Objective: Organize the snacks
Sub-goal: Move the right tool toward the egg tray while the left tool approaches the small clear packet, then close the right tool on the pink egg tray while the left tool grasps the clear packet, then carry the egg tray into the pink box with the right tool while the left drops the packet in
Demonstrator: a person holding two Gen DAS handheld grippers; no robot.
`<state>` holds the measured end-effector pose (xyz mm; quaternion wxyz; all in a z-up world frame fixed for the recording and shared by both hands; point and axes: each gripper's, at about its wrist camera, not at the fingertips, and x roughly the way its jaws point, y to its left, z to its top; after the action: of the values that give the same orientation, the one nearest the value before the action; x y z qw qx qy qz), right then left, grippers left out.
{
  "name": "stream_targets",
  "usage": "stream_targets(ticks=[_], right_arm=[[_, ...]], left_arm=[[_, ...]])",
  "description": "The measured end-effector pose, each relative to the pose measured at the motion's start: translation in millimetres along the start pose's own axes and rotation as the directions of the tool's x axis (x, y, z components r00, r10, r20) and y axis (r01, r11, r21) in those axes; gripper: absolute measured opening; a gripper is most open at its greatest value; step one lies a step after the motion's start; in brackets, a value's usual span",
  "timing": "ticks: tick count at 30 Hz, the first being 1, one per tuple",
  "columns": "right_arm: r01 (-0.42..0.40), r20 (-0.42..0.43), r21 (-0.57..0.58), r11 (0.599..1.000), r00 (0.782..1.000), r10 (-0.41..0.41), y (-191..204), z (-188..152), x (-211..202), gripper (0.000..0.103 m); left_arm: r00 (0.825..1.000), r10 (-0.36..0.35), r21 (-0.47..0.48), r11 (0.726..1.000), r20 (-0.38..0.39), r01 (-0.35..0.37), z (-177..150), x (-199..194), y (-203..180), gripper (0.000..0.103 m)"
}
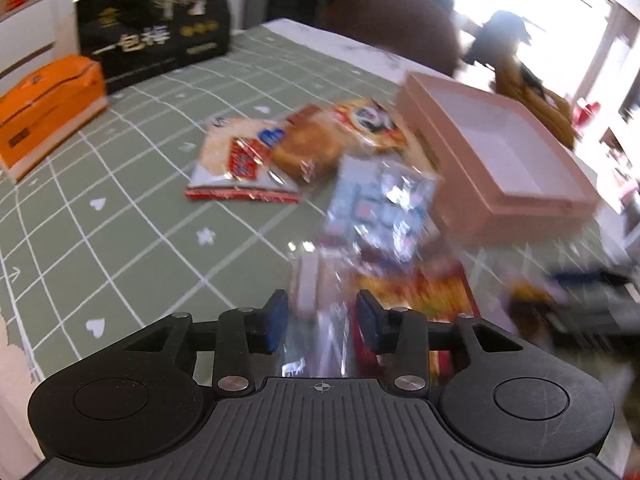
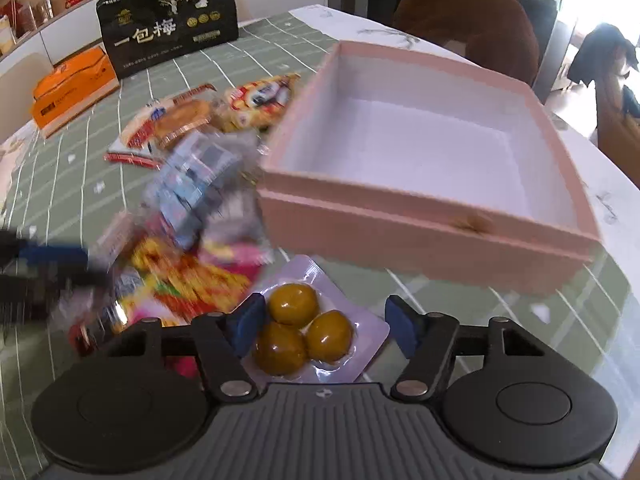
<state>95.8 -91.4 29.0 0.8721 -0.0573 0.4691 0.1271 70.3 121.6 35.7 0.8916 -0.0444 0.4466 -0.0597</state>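
Right wrist view: right gripper [image 2: 326, 322] with fingers spread wide around a clear vacuum pack of three yellow-brown balls [image 2: 308, 326] lying on the green grid-patterned table [image 2: 180, 76], not pinching it. Just beyond, open pink cardboard box [image 2: 424, 216]; to its left, blurred heap of snack packets [image 2: 200, 176]. Farther back, black pouch with gold print [image 2: 168, 20] beside orange carton [image 2: 72, 88]. Left wrist view: left gripper [image 1: 322, 320] blurred, fingers apart around a crinkly clear wrapper [image 1: 320, 300]; contact unclear.

The left tongs [image 1: 322, 320] are held low and level, fingers a narrow gap apart. The right tongs [image 2: 326, 326] are spread wider, pointing forward and slightly down.
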Motion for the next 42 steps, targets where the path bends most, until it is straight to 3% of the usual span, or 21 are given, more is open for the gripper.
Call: stream_targets(ticks=[5,9,14,17,20,22,24,28,32,37,42], right_arm=[[-0.015,-0.020,0.001,1.000,1.000,0.015,-32.5,-32.0,-21.0,0.067],[-0.044,-0.018,0.024,0.999,0.999,0.044,-55.5,-51.7,-32.7,0.073],[-0.004,0.024,0.041,0.999,1.000,0.003,-65.6,-70.6,-38.8,0.081],[0.009,0.020,0.046,0.999,1.000,-0.009,-62.8,-75.8,-42.1,0.081],[-0.005,0.015,0.019,1.000,1.000,0.005,-57.1,-82.8,-47.2,0.081],[-0.017,0.023,-0.015,1.000,1.000,0.017,-53.4,-88.0,-51.0,0.073],[-0.025,0.034,-0.050,0.998,0.999,0.027,-50.1,-88.6,-57.9,0.054],[-0.016,0.038,-0.107,0.994,0.999,0.020,-51.7,-86.7,-71.2,0.054],[-0.042,0.050,-0.082,0.996,0.998,0.046,-69.2,-85.5,-89.2,0.053],[-0.071,0.124,-0.033,0.997,0.989,0.075,-94.0,-72.9,-122.0,0.053],[-0.102,0.261,-0.032,0.994,0.959,0.107,-111.9,-16.5,-144.4,0.054]], left_arm=[[0.999,0.051,0.017,0.999,-0.012,-0.050,8.2,14.7,-5.3,0.046],[0.999,-0.028,-0.002,1.000,-0.036,0.028,-5.1,0.2,-9.0,0.043],[0.994,-0.113,-0.077,0.991,0.002,0.113,-26.4,-36.7,-14.7,0.043],[0.984,-0.176,-0.084,0.981,0.031,0.178,-32.8,-61.2,-34.7,0.043],[0.981,-0.194,-0.042,0.980,0.033,0.195,-42.6,-74.6,-65.9,0.043],[0.983,-0.180,-0.021,0.983,0.023,0.181,-49.1,-78.1,-86.0,0.043],[0.984,-0.175,-0.012,0.985,0.016,0.175,-53.0,-79.6,-101.5,0.043],[0.986,-0.167,0.016,0.986,0.005,0.167,-56.6,-80.9,-122.0,0.043],[0.988,-0.156,0.034,0.987,0.001,0.156,-54.2,-82.9,-131.8,0.043],[0.985,-0.163,0.025,0.987,0.056,0.161,-27.7,-86.1,-140.0,0.043],[0.965,-0.172,0.068,0.985,0.201,0.161,58.1,-94.7,-149.5,0.043]])
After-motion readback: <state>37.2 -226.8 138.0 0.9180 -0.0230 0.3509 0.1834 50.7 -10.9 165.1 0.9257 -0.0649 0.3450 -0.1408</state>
